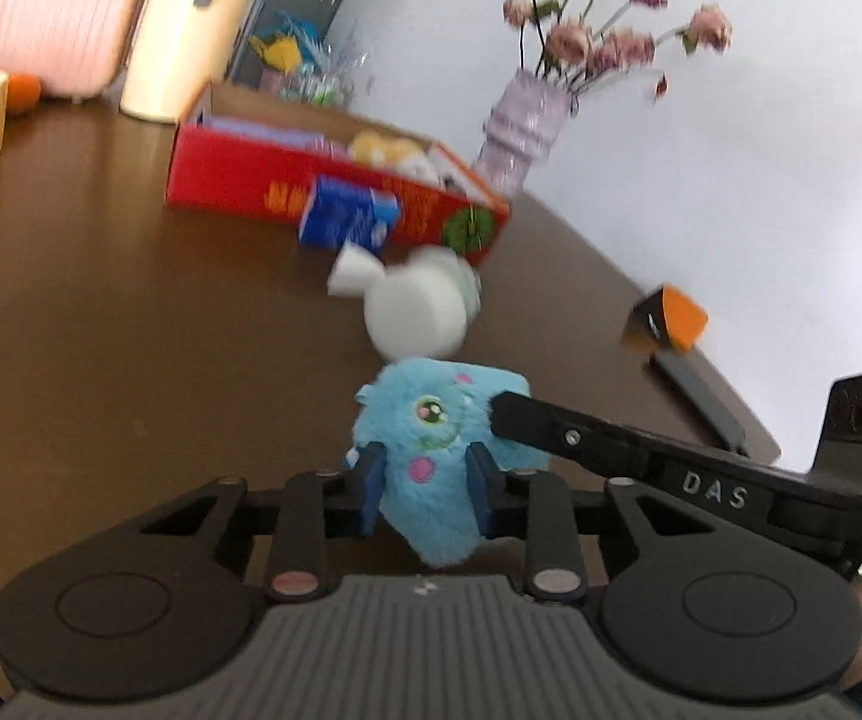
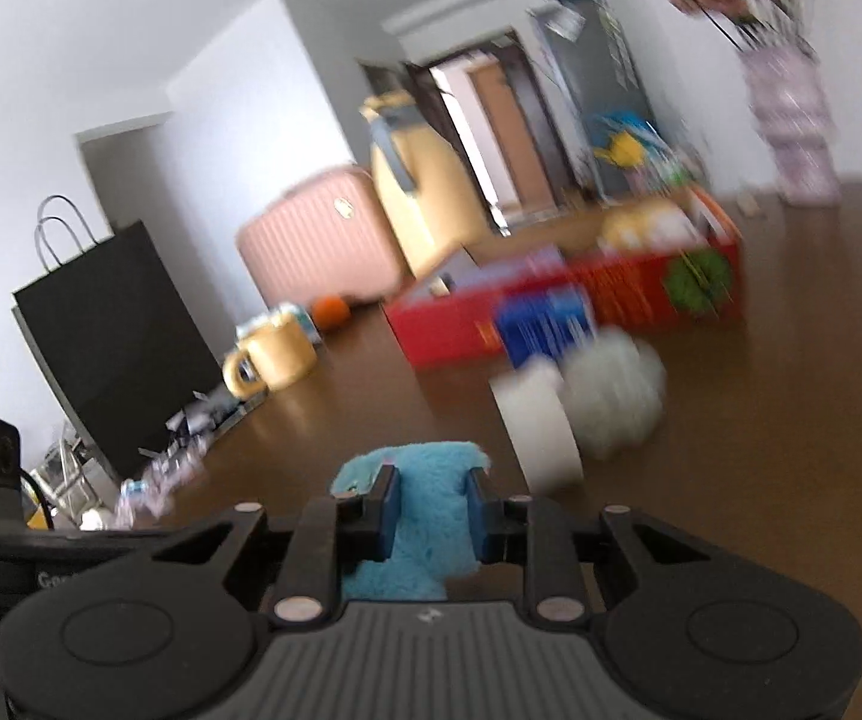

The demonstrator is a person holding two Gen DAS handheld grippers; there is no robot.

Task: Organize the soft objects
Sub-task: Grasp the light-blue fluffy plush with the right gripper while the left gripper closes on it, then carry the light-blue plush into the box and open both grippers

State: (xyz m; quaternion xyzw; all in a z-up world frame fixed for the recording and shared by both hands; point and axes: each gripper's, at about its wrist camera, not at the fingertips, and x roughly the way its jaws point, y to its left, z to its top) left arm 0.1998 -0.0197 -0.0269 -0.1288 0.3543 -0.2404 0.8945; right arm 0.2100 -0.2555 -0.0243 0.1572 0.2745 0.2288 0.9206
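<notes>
The blue plush toy point(image 1: 431, 450) hung just above the brown table point(image 1: 101, 300), gripped from two sides at once. In the left wrist view its long axis ran roughly upright, leaning a little, with the face and green eye turned toward that camera and the narrow lower end dangling below the pads. The left gripper point(image 1: 425, 489) was clenched on the toy's lower body, its blue pads pressed into the fur on either side. The right gripper point(image 2: 433, 513) was likewise clamped on the toy point(image 2: 425, 516), seen from its plain furry back; one of its black fingers point(image 1: 526, 414) reached in from the right of the left view and touched the fur beside the face. Just beyond the toy a white soft ball point(image 1: 419, 312) lay on the table, with a blue packet point(image 1: 350, 216) past it, leaning against a red cardboard box point(image 1: 239, 174) that held a yellow plush point(image 1: 383, 147). Both views were blurred. The tabletop was dark and glossy; a lilac vase point(image 1: 520, 126) of dried pink flowers stood near the white wall, and an orange-and-black block point(image 1: 667, 318) sat at the table's right edge. Farther off were a yellow mug point(image 2: 278, 354), an orange point(image 2: 332, 312), a black paper bag point(image 2: 113, 336) and a pink suitcase point(image 2: 317, 240).
</notes>
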